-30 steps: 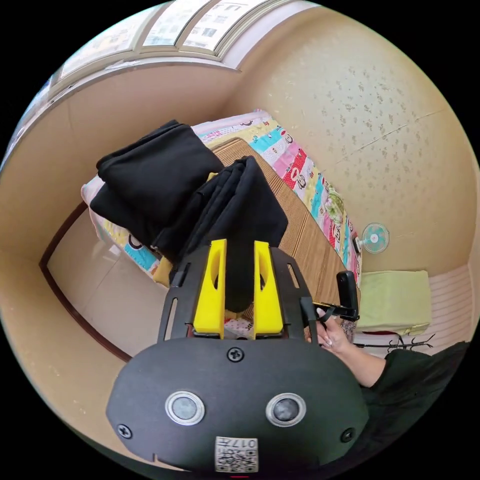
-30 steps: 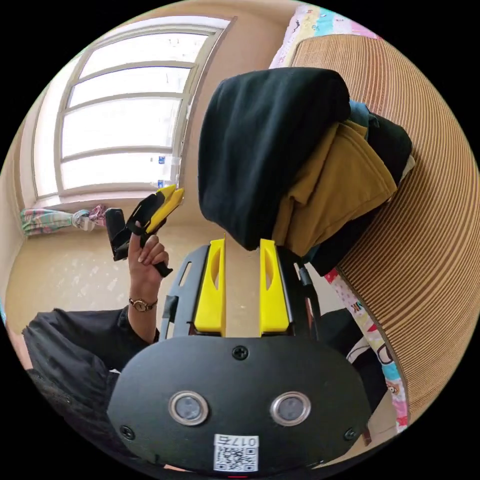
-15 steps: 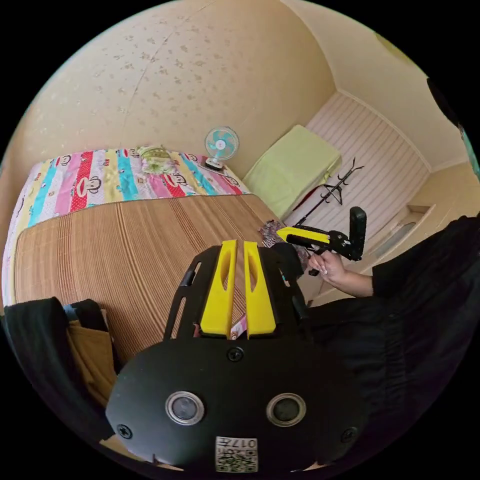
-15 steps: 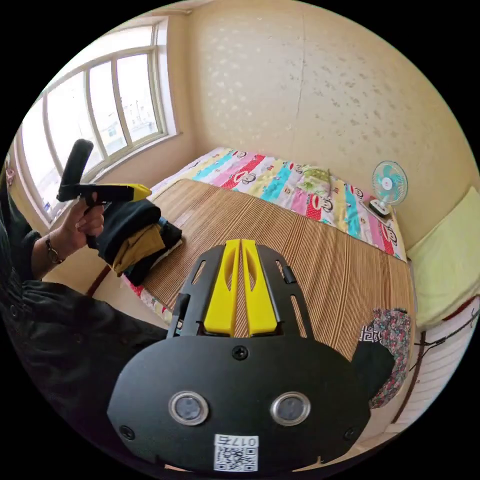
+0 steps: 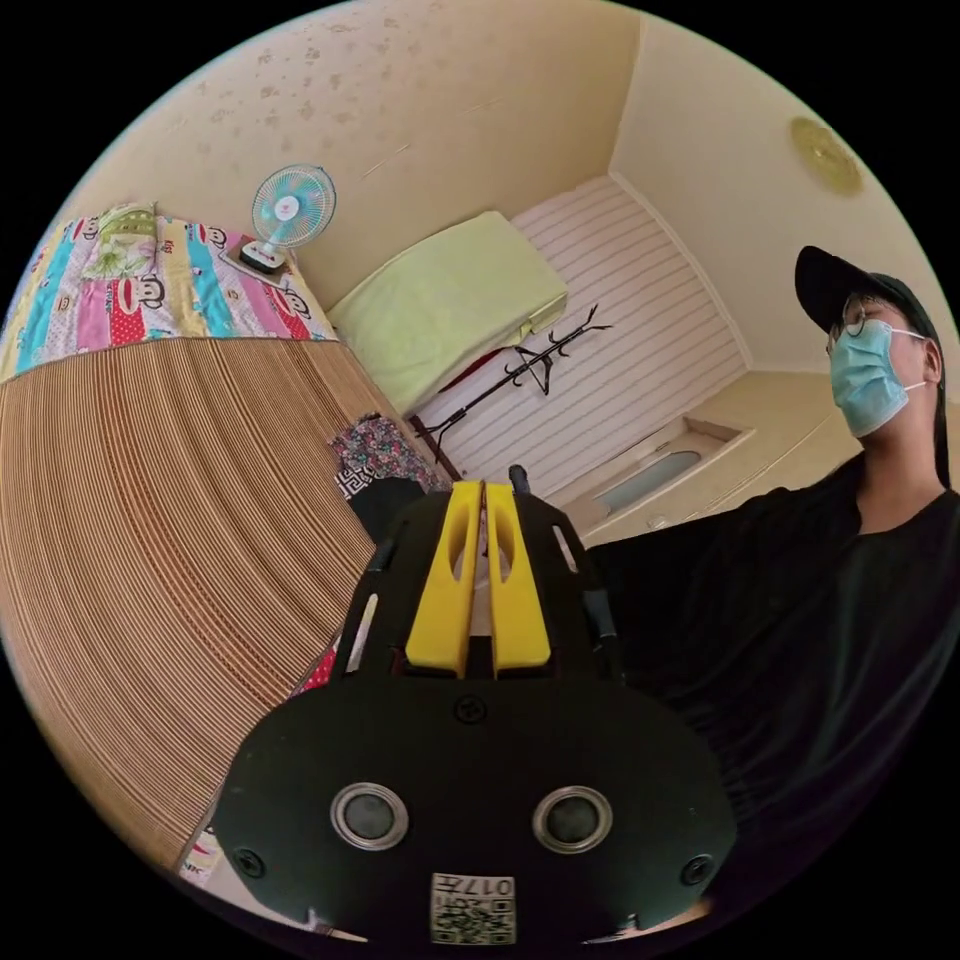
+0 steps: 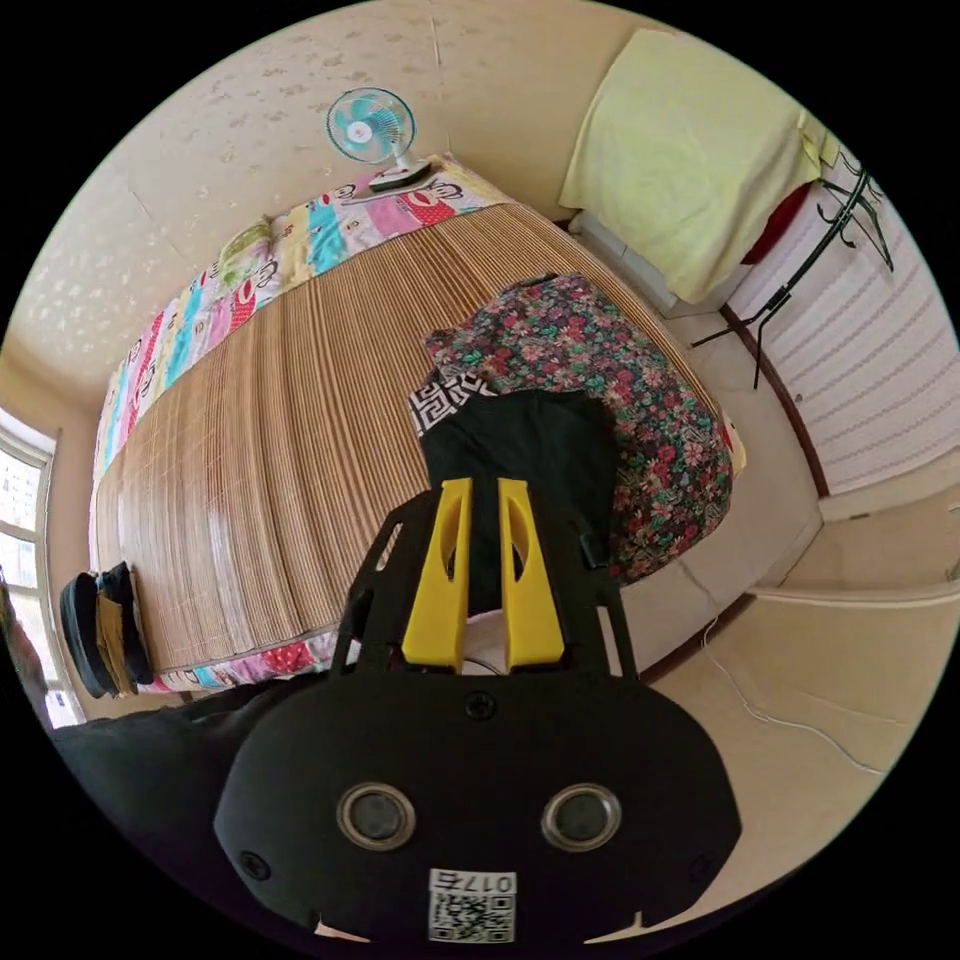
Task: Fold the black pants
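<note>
The left gripper (image 5: 484,490) hung above the bamboo mat (image 5: 150,520), its jaws pressed together on nothing. The right gripper (image 6: 484,488) had its jaws slightly parted over a black garment (image 6: 530,440) lying on the floral clothes (image 6: 620,380). Folded black pants (image 6: 78,630) topped the stack (image 6: 105,640) at the mat's far edge.

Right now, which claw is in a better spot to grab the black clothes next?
Probably the right claw: its jaws stand slightly apart, aimed at the black garment on the floral cloth. The left claw is closed, pointing off the mat.
</note>
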The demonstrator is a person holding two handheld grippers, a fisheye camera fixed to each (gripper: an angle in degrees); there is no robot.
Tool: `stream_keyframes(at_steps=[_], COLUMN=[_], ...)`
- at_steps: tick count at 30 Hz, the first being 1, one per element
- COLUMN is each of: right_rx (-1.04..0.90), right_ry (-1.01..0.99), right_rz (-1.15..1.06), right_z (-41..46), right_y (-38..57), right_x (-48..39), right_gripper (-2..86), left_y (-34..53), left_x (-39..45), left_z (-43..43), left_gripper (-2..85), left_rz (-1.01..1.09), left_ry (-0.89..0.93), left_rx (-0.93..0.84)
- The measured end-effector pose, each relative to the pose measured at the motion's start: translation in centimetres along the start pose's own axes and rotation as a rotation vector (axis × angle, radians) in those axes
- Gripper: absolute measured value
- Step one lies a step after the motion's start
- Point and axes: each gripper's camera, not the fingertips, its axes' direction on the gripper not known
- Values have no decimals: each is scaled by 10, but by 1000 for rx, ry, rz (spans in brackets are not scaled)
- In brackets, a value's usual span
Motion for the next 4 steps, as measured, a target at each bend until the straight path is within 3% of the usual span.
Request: stream_keyframes(at_steps=[4], right_rx=[-64], right_ry=[9], right_rz=[129], right_z=[48], right_y=[-56], right_x=[49], right_gripper=[83], left_y=[5], left_x=[-11], left_z=[40], left_gripper=[-7], left_rz=[-56], left_ry=[-106], left_rx=[-79])
